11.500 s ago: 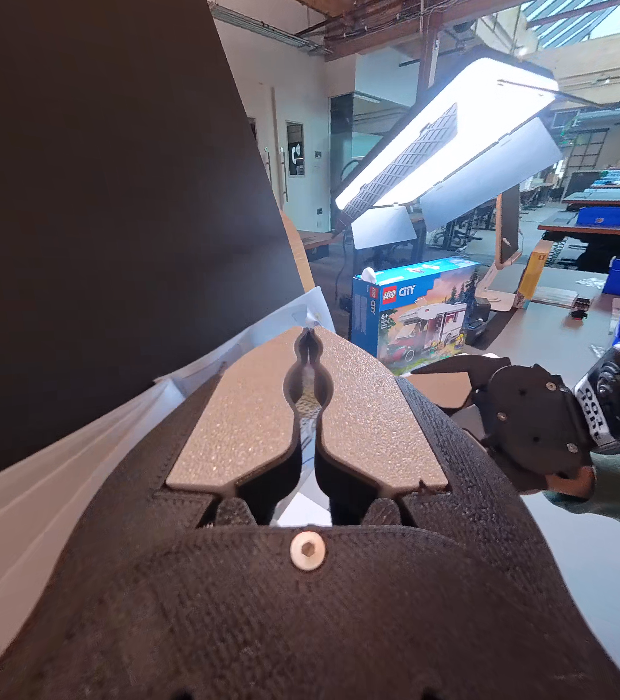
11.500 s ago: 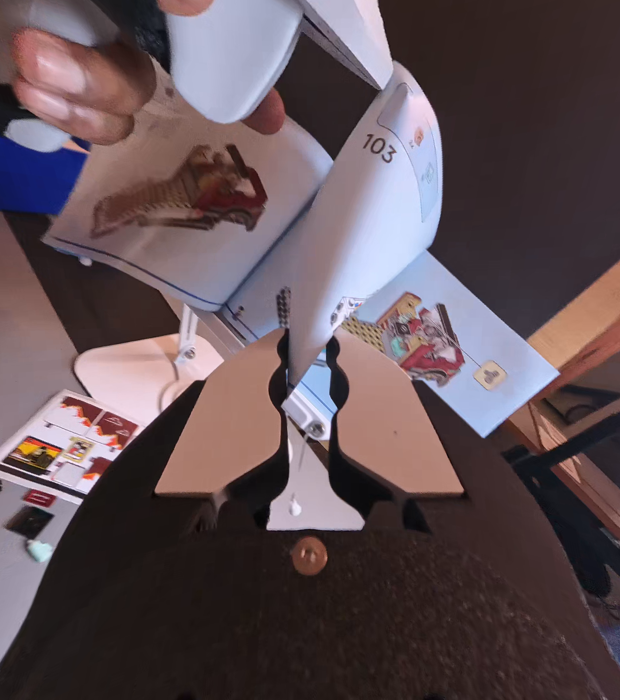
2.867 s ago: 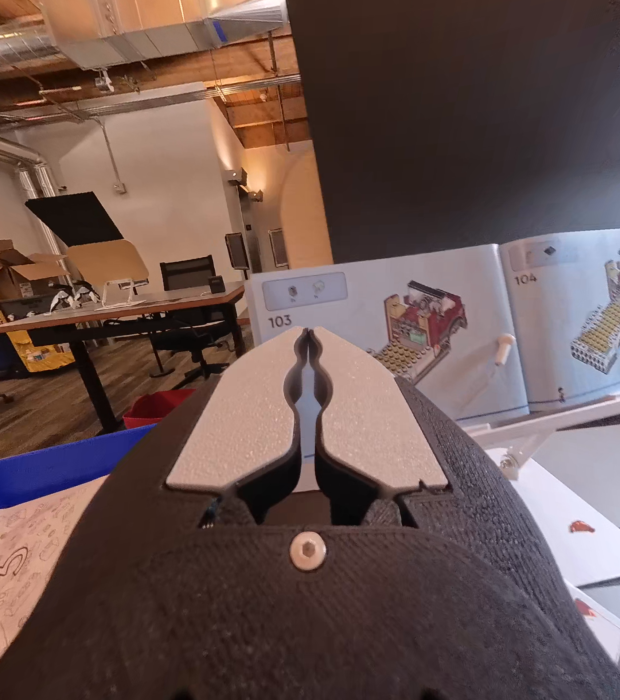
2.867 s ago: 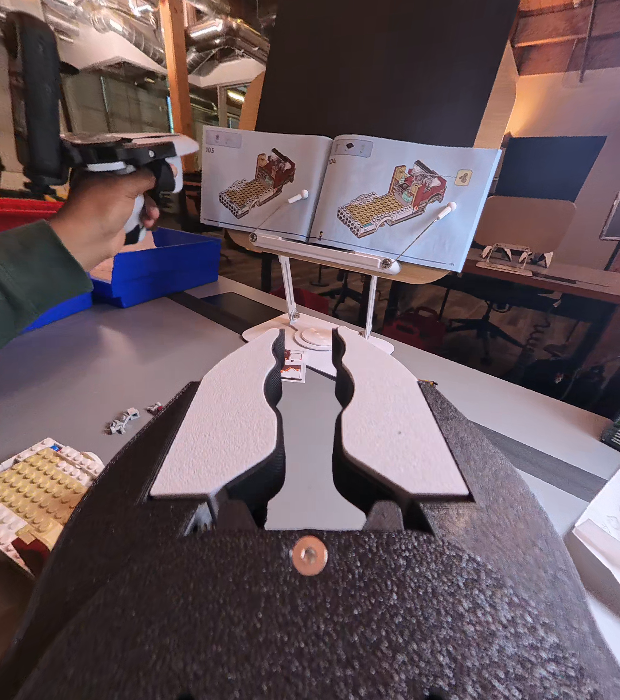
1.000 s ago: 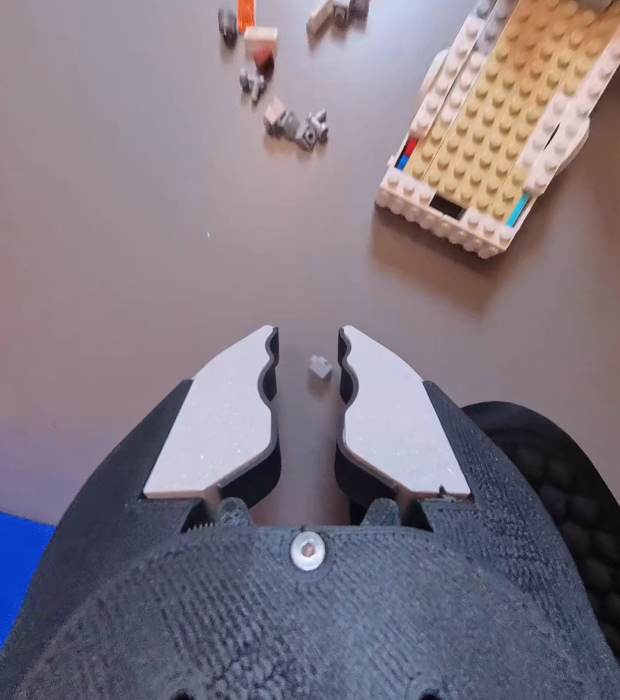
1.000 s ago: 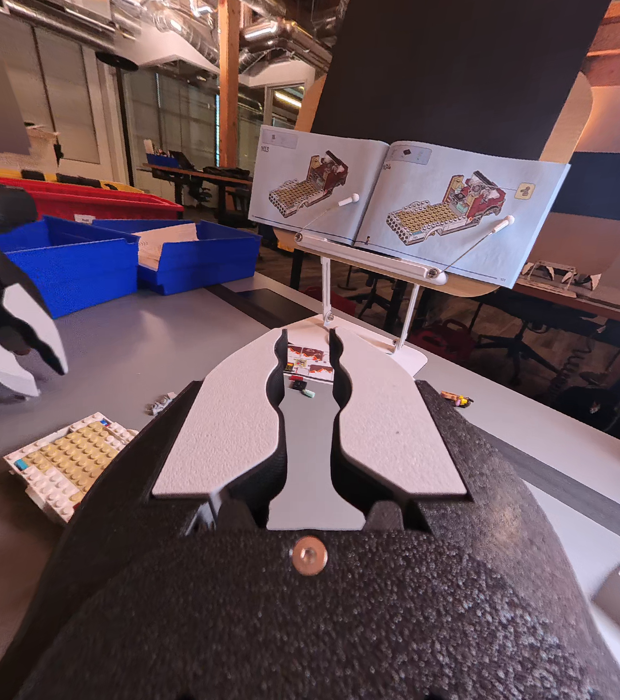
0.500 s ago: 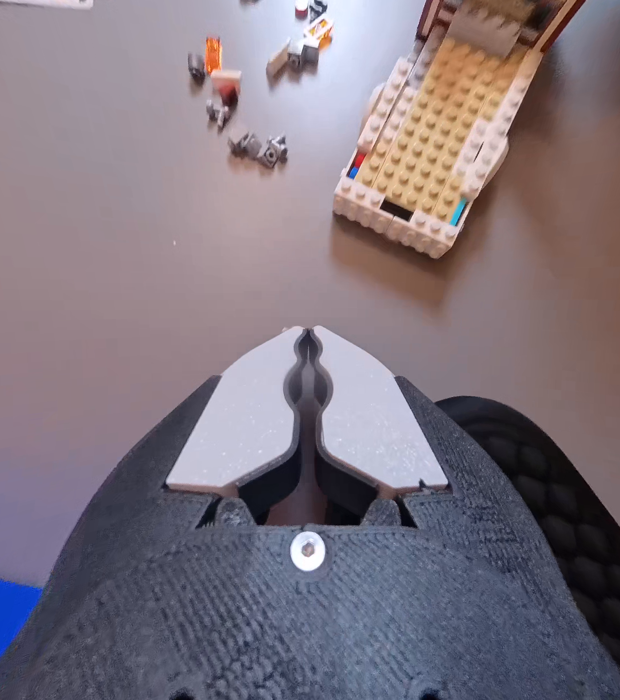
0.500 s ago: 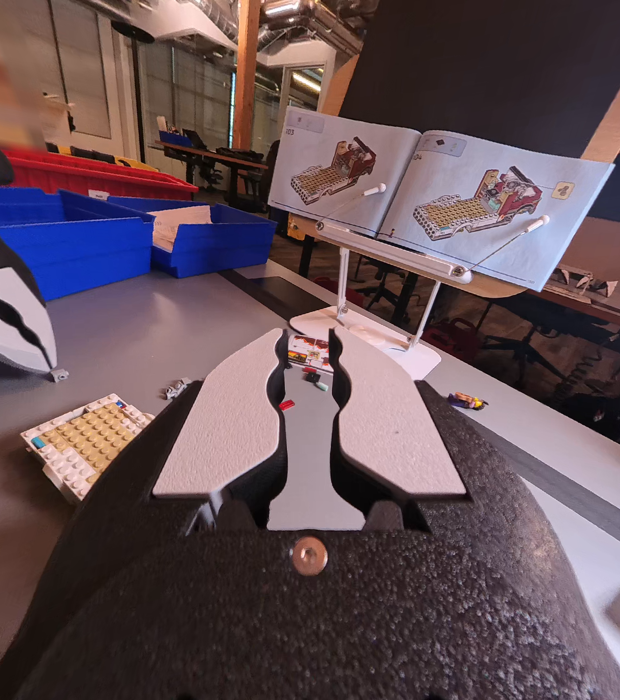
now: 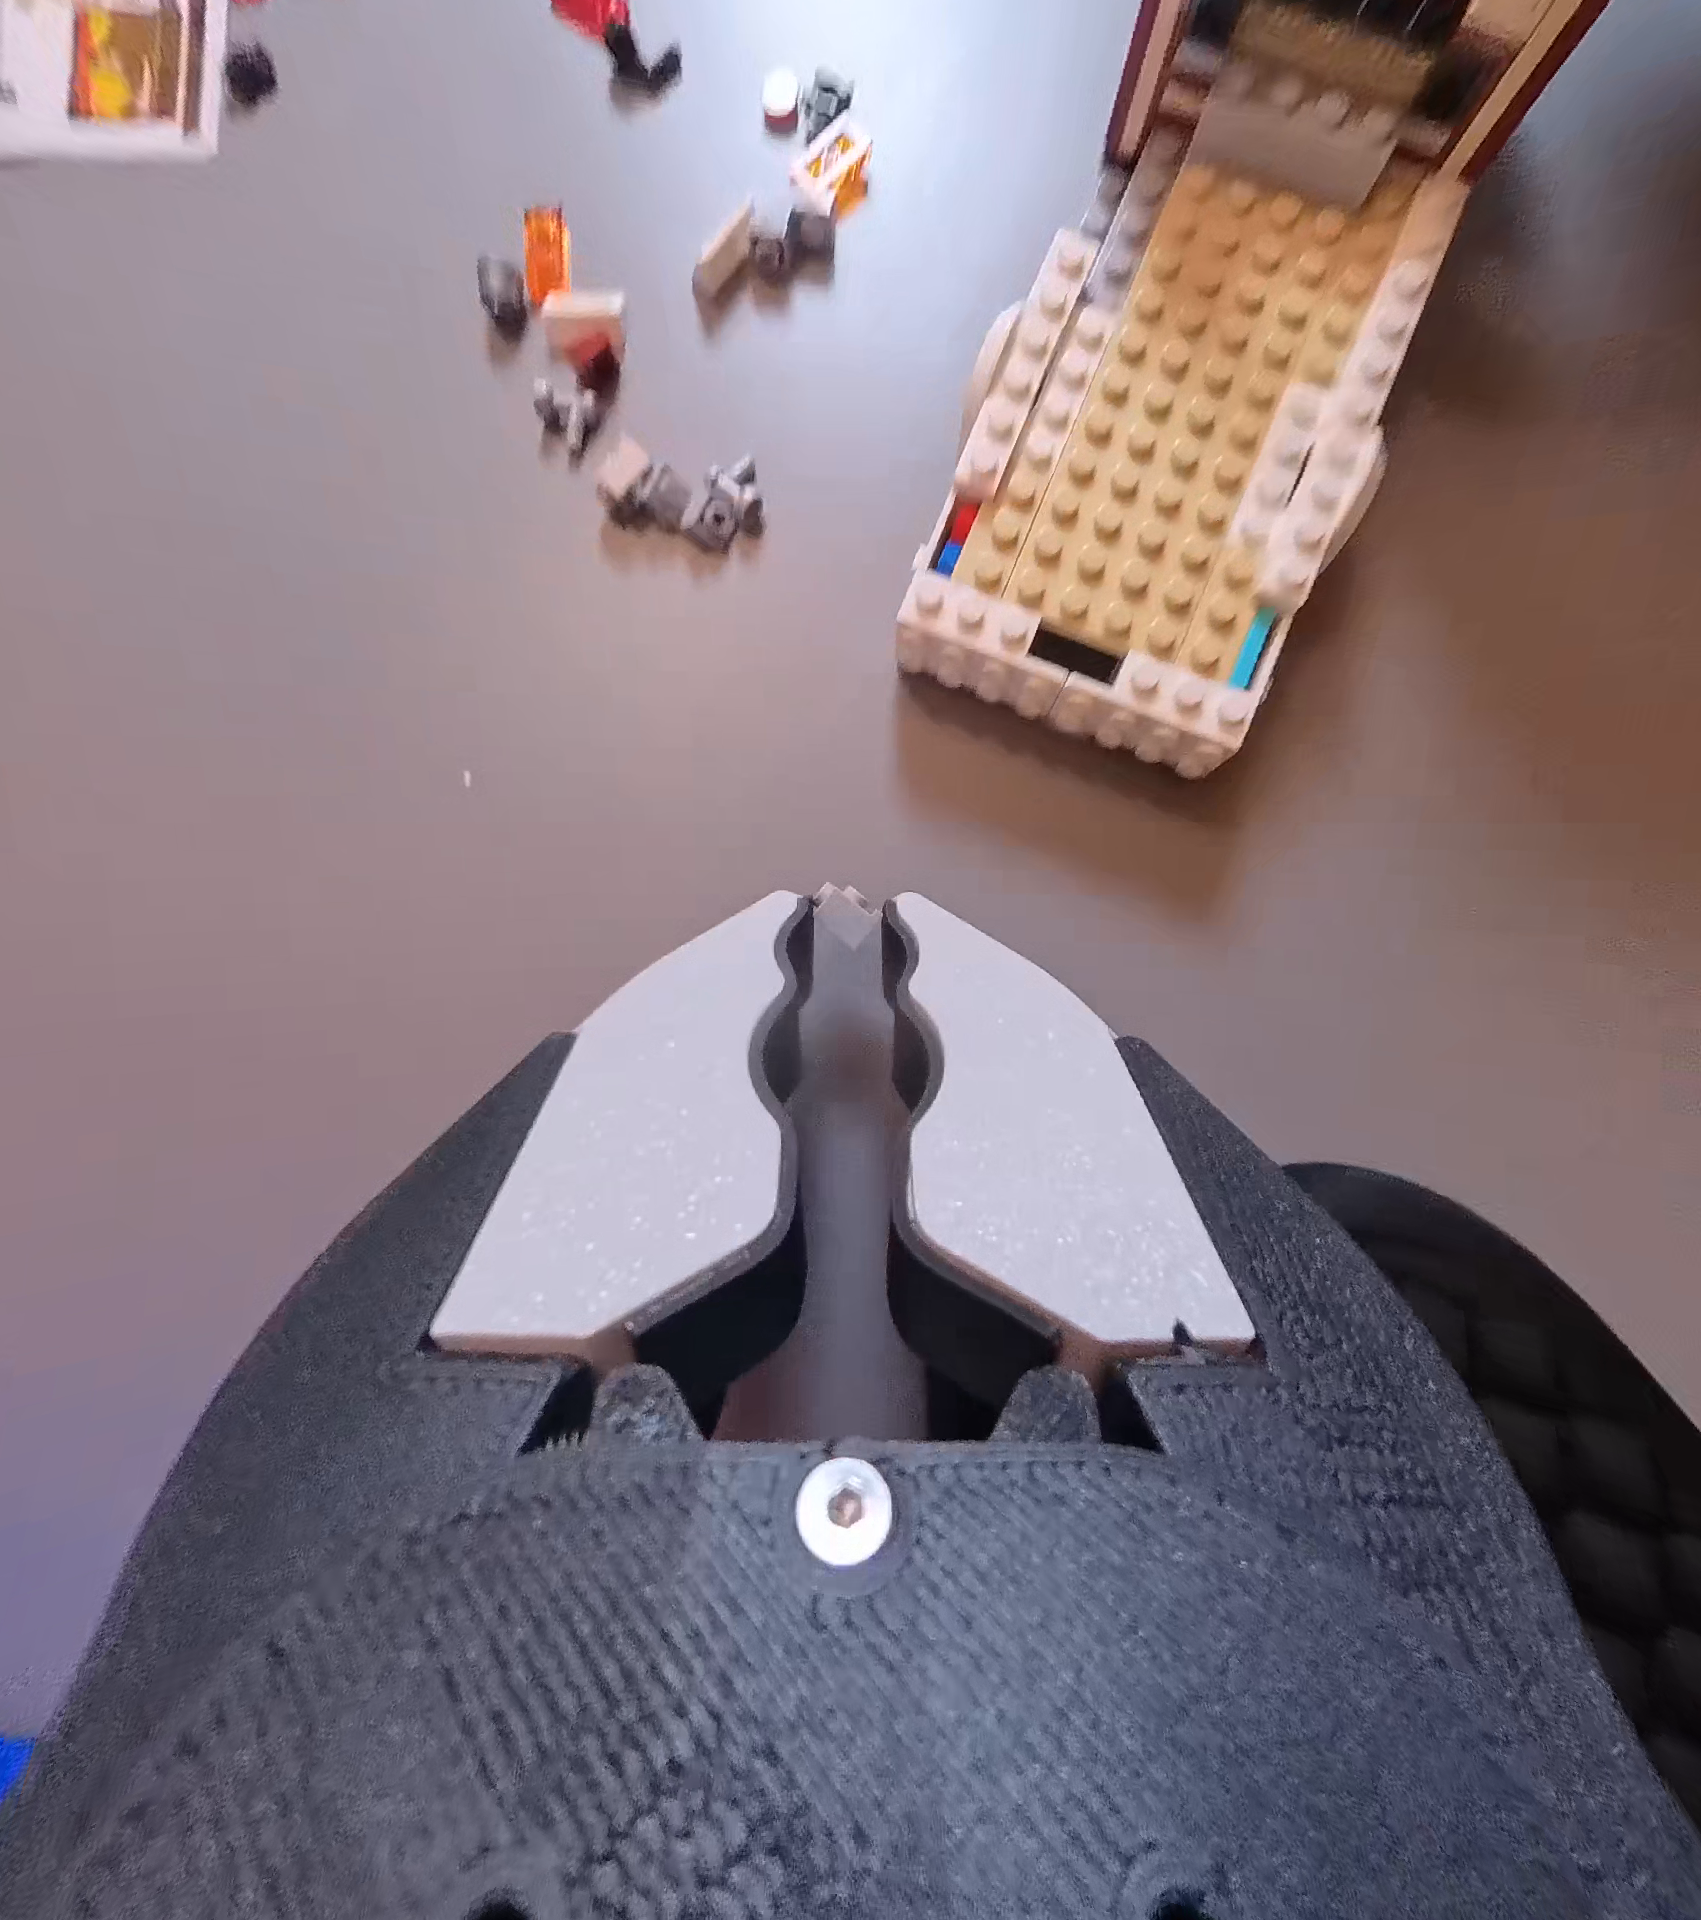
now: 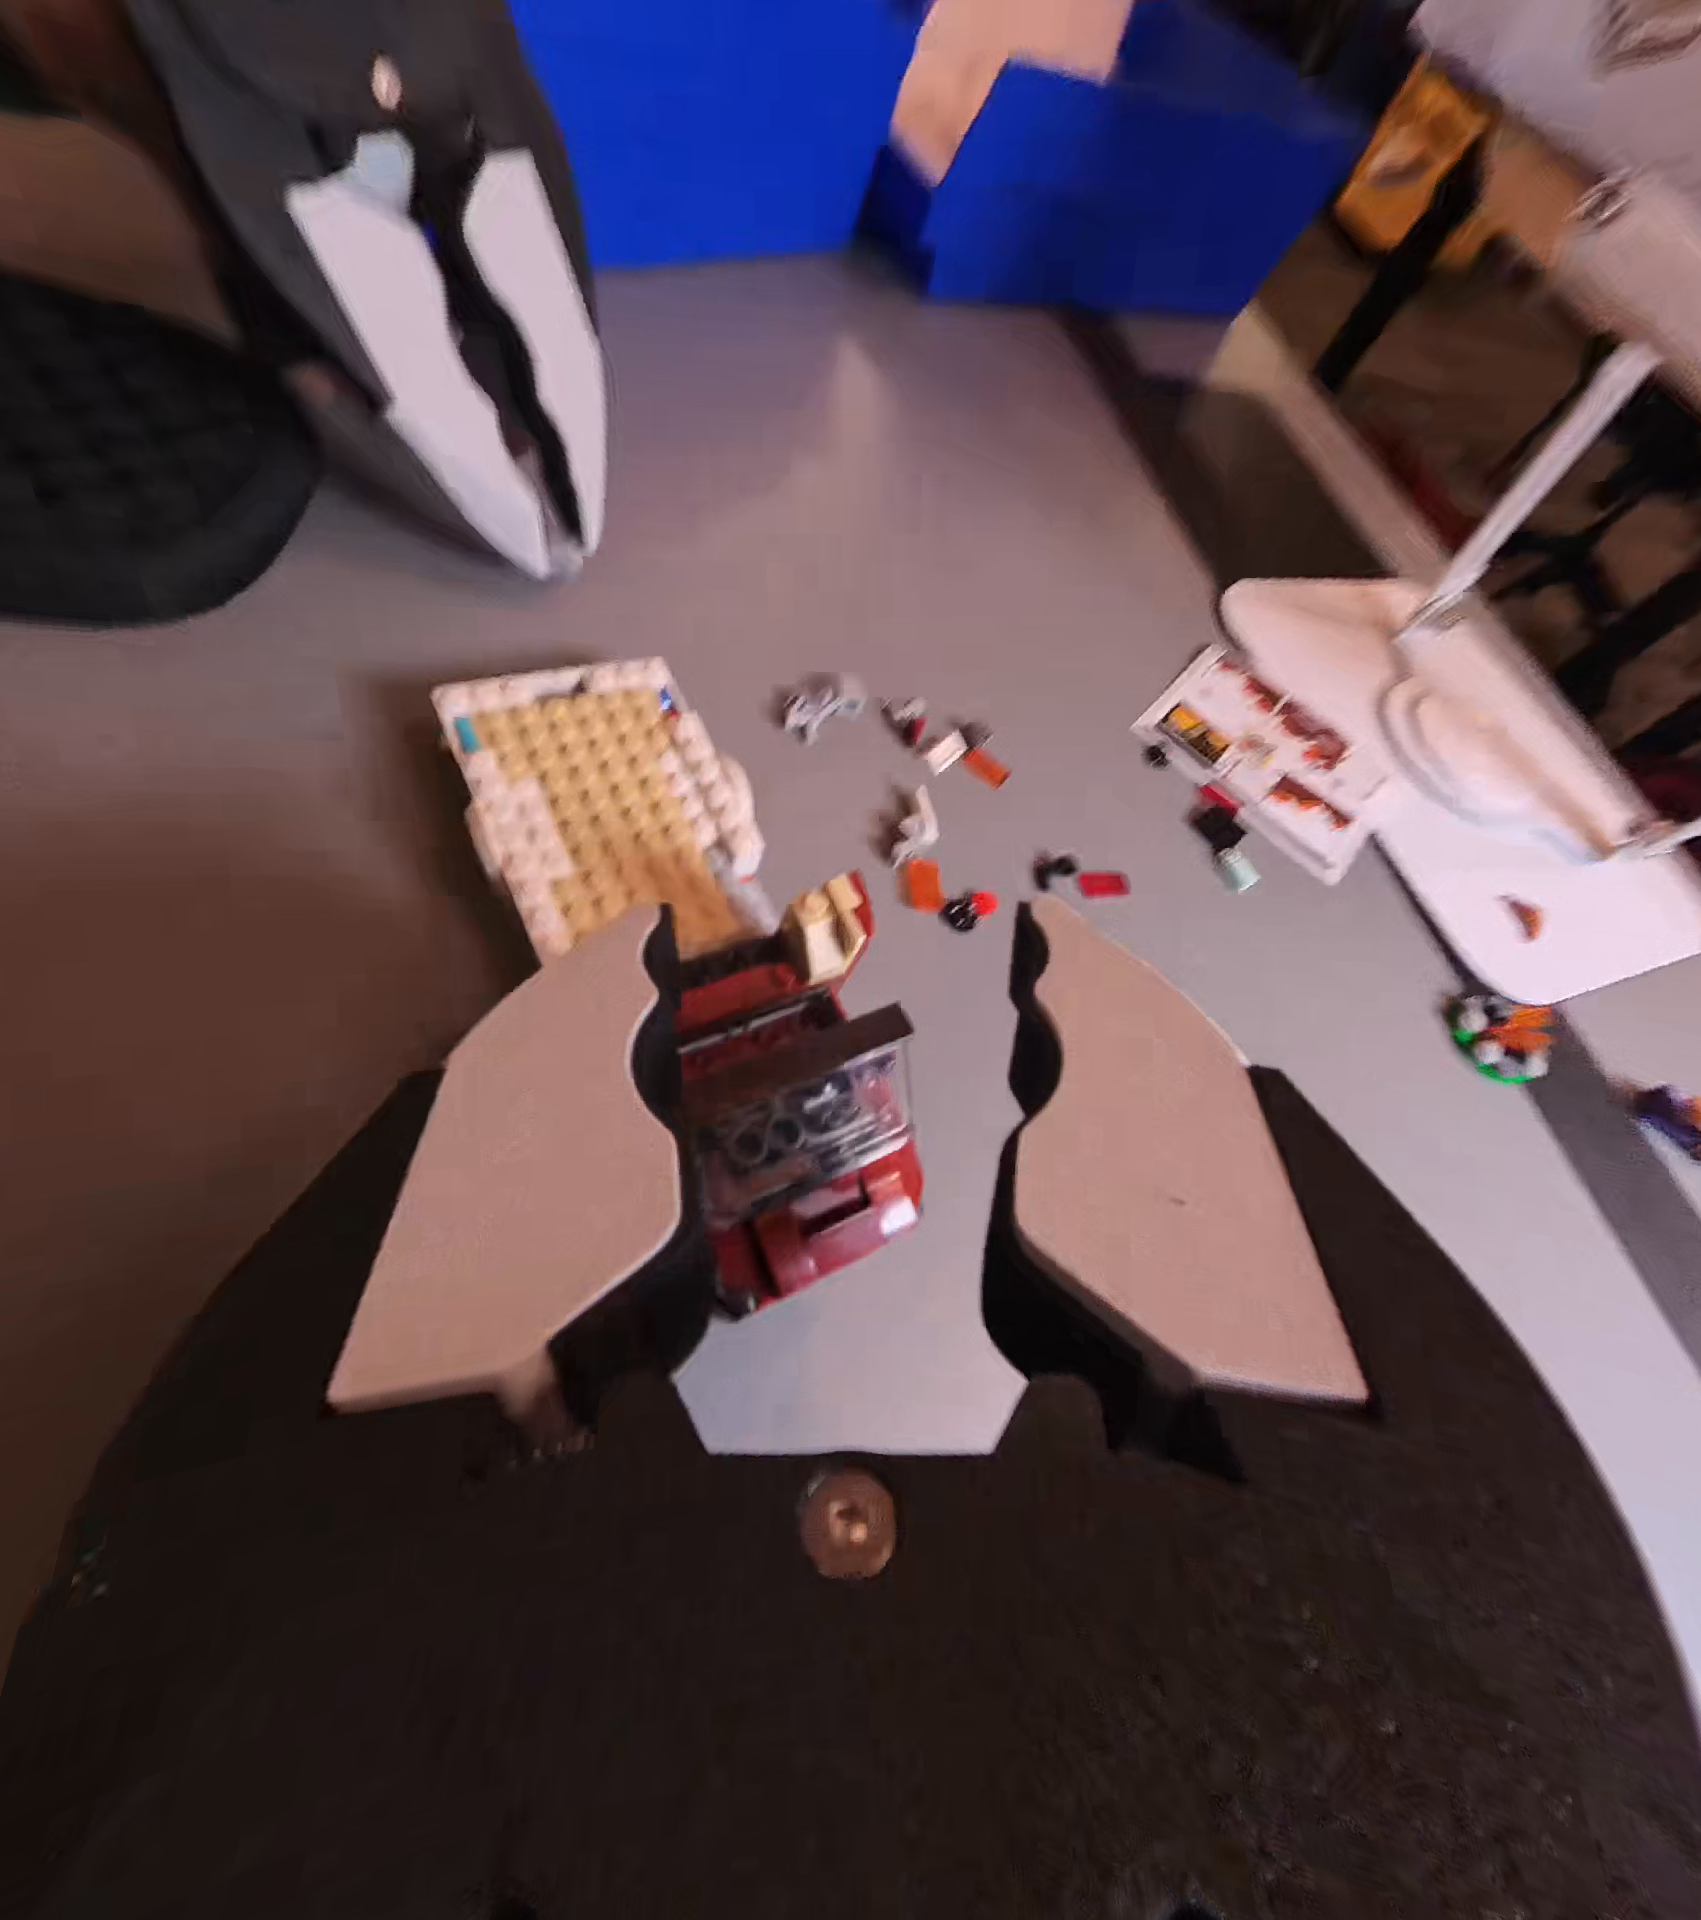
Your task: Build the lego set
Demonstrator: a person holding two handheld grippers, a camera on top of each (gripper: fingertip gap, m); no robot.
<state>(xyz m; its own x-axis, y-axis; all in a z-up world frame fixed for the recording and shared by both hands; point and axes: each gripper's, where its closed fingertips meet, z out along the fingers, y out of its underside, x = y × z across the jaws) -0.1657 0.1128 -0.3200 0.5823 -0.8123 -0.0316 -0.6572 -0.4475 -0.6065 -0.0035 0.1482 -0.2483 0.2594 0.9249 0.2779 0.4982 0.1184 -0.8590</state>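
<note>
**Between two claws, a small grey brick and a half-built truck**

At the tips of the left gripper [image 9: 847,914]: pale, grainy fingers with wavy inner edges, pressed on a tiny grey brick [image 9: 844,907], angular, only its corner showing. Above the grey table [image 9: 202,727], not touching it. Ahead and to the right, the lego truck base [image 9: 1168,457]: tan studded floor, white brick walls, one teal and one red-blue accent at the near end, a grey plate at the far end. To the left of the base, well apart, a scatter of loose pieces [image 9: 659,343]: dark grey, orange translucent, white. At the top left, a sticker sheet [image 9: 56,78].

Right gripper [image 10: 841,914]: spread wide, holding nothing, black rough shell behind beige fingers. Between the fingers, lower down, the dark red cab [image 10: 804,1122] with clear windscreen, blurred. Beyond, a white rounded stand base [image 10: 1511,790] and blue bins [image 10: 1085,177].
</note>
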